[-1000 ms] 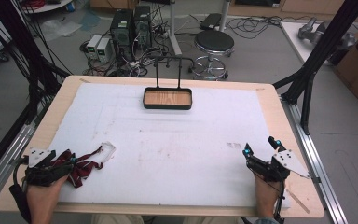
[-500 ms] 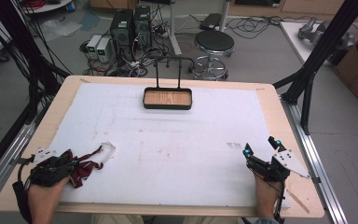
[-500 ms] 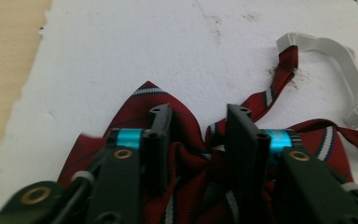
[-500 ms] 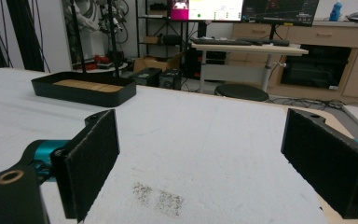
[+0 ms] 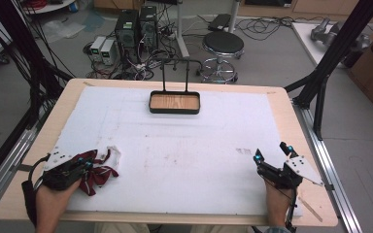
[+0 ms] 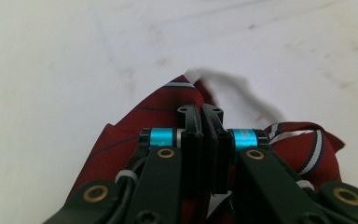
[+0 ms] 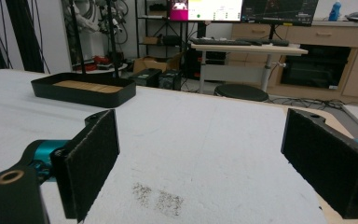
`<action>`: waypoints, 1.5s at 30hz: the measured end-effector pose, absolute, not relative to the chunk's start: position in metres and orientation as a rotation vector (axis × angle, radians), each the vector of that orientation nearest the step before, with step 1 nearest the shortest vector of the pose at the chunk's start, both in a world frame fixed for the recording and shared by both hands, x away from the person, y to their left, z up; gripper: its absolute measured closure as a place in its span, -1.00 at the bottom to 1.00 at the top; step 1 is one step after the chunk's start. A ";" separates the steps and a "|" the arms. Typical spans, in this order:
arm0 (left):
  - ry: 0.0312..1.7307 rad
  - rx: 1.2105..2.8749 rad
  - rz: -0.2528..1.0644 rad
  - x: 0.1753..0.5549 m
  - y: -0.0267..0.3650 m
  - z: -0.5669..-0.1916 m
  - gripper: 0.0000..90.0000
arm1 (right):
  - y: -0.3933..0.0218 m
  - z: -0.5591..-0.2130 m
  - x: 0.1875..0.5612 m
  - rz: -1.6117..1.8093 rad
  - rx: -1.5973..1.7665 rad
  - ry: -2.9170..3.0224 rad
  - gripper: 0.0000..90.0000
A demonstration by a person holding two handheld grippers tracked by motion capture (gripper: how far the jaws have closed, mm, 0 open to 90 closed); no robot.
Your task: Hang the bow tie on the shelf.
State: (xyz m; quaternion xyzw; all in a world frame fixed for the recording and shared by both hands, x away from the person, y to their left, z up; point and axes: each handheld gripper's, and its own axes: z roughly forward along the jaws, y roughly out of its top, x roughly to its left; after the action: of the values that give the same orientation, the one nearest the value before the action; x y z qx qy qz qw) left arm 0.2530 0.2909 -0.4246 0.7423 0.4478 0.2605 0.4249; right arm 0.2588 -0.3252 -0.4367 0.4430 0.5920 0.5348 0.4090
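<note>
A dark red tie (image 5: 99, 175) with thin white and navy stripes lies bunched on the white mat near the front left corner. Its pale end (image 5: 112, 153) points away from me. My left gripper (image 5: 90, 162) sits on top of it. In the left gripper view the two jaws are pressed together over a raised fold of the tie (image 6: 135, 121), so the left gripper (image 6: 204, 112) is shut on the fabric. At the front right my right gripper (image 5: 270, 150) stands wide open just above the mat. Nothing is between the pads of the right gripper (image 7: 200, 154).
A black tray (image 5: 175, 110) with a wooden floor and a tall wire handle stands at the far middle of the mat; it also appears far left as the tray (image 7: 81, 95). A faint dark smudge (image 5: 243, 151) marks the mat near the right gripper. Beyond the table are a stool (image 5: 223, 44) and computers.
The left gripper has shifted slightly right and forward over the tie, and the fabric looks more bunched under it. The right gripper has not moved.
</note>
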 end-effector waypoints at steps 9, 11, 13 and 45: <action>0.792 1.864 0.651 0.282 0.238 -0.381 0.91 | -0.326 -0.437 0.259 1.354 1.118 1.488 -0.77; 0.762 1.872 0.642 0.286 0.233 -0.376 0.91 | -0.326 -0.437 0.259 1.356 1.119 1.490 -0.77; 0.665 1.906 0.621 0.297 0.220 -0.361 0.91 | -0.326 -0.437 0.259 1.359 1.117 1.490 -0.77; 0.467 1.825 0.746 0.482 0.175 -0.274 0.91 | -0.329 -0.437 0.261 1.384 1.132 1.484 -0.77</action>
State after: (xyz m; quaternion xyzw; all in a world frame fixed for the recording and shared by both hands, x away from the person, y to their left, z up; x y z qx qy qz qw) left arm 0.4818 0.1745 -0.2739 0.7643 0.1956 0.3125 0.5291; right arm 0.2612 -0.3287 -0.4373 0.4470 0.5860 0.5466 0.3975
